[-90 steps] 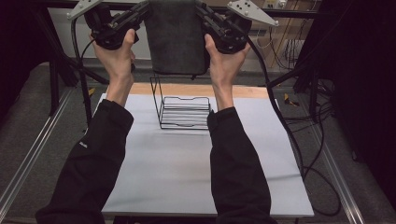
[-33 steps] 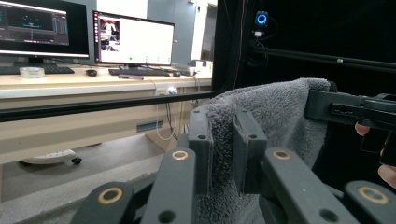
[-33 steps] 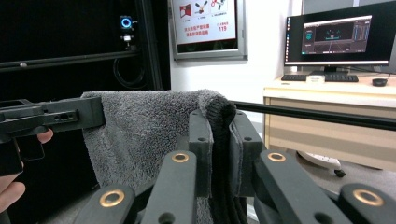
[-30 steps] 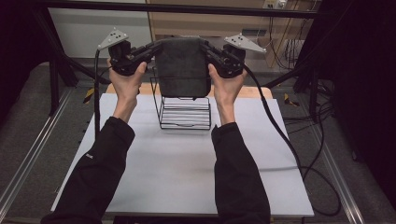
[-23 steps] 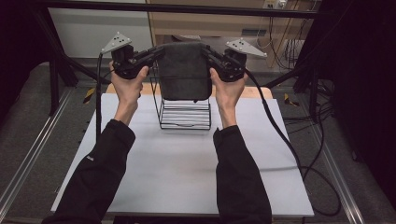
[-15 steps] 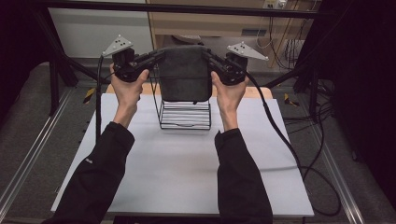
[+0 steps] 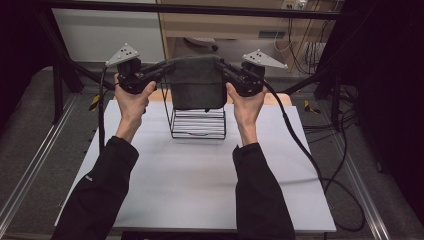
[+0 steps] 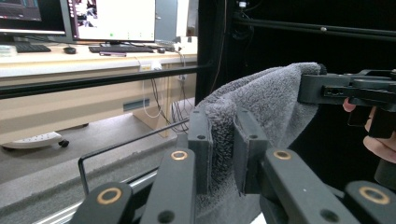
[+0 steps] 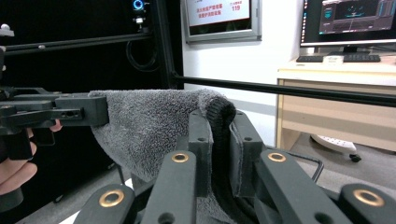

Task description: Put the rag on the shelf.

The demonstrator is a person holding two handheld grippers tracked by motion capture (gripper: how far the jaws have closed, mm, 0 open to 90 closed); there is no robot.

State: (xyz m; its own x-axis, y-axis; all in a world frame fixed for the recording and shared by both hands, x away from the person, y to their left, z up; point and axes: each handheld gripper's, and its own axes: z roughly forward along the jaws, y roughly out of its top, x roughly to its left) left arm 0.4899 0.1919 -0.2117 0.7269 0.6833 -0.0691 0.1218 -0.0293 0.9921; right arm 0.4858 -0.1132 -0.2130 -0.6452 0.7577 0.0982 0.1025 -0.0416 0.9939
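Observation:
A dark grey towel [image 7: 196,81] hangs stretched between my two grippers, above a black wire rack [image 7: 197,122] on the white table [image 7: 200,175]. My left gripper [image 7: 167,67] is shut on the towel's left top corner; its pads pinch the thick terry edge [image 8: 223,135] in the left gripper view. My right gripper [image 7: 220,65] is shut on the right top corner, where the rolled hem [image 9: 219,116] sits between its pads in the right gripper view. The towel's lower edge hides the rack's top.
The rack stands at the table's far middle, near a wooden strip [image 7: 280,97]. A black frame bar [image 7: 200,7] crosses overhead behind the towel. Cables [image 7: 310,155] trail over the table's right side. Desks with monitors [image 8: 112,18] lie beyond.
Both hands have come down with the towel from high above, so that it now hangs just over the rack. In the last half second they barely moved.

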